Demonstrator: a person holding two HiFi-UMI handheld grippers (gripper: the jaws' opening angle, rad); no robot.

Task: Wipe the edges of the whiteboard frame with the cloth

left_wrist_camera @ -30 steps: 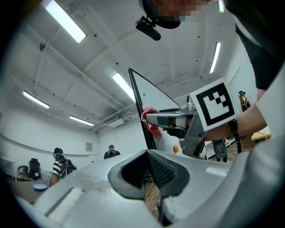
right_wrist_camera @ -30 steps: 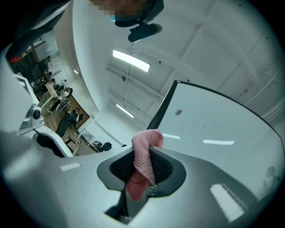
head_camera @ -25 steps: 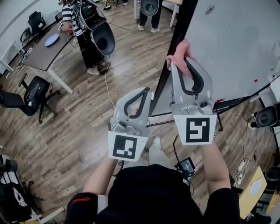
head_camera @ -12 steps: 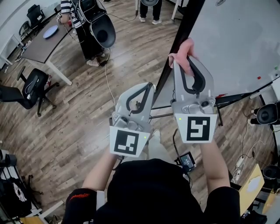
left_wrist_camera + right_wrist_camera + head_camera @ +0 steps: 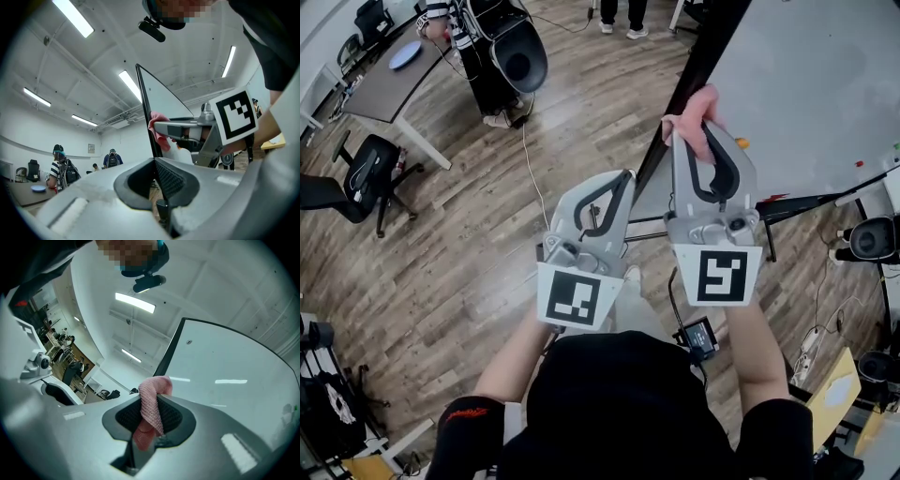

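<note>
Nearest, the left tool (image 5: 622, 180) hangs just left of the frame (image 5: 703, 52), at its lower end. Its jaws are clenched together with nothing between them, so it looks idle here. Beside it and a little farther out, the right tool (image 5: 692, 127) is clamped on the pink cloth (image 5: 694, 105), which bulges out past the jaw tips. The cloth sits right at the frame's black left edge. In the left gripper view it appears to touch that edge, though I cannot be sure of contact. That edge is what the coming stroke turns on. The frame runs as a long dark bar from beside the cloth, away and upward, so the wipe should follow that line outward with the right tool. Beyond and right of the frame lies the pale whiteboard (image 5: 811, 94) surface.
</note>
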